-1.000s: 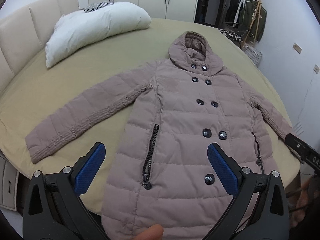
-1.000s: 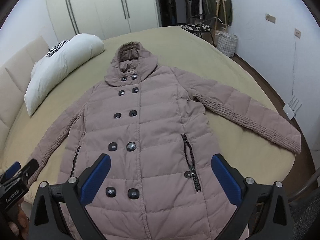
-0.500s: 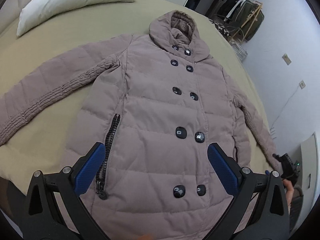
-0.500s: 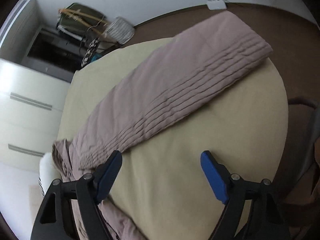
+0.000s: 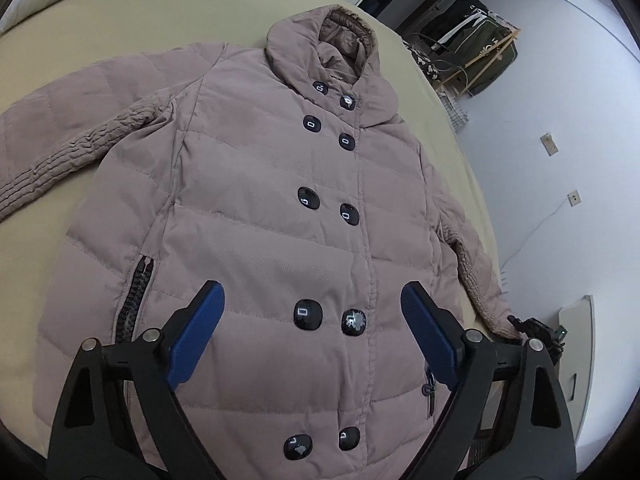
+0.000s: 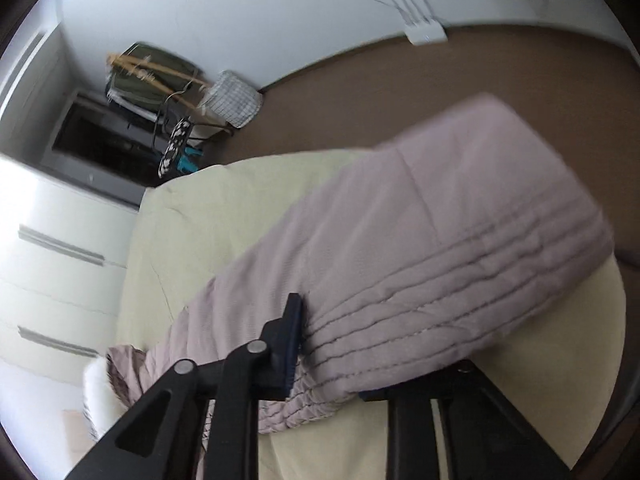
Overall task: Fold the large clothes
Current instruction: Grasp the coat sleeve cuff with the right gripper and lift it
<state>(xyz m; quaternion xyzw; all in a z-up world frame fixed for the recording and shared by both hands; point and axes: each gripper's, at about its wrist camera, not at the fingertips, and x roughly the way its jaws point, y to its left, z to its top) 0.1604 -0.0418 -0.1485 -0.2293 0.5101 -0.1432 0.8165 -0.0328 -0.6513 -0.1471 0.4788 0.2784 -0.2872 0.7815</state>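
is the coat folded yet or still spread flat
Spread flat: the coat lies open on the bed, buttoned, one sleeve stretched sideways.

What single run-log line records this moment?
left gripper: open over coat | right gripper: shut on sleeve | bed: coat flat, unfolded

Left gripper (image 5: 312,336) gapes wide; right gripper (image 6: 332,364) clamped (on fabric).

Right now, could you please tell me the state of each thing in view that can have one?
coat: buttoned, spread flat on the bed.
pocket zipper: closed.
right sleeve: between the right gripper's closing jaws.
left gripper: open, empty, above the coat.
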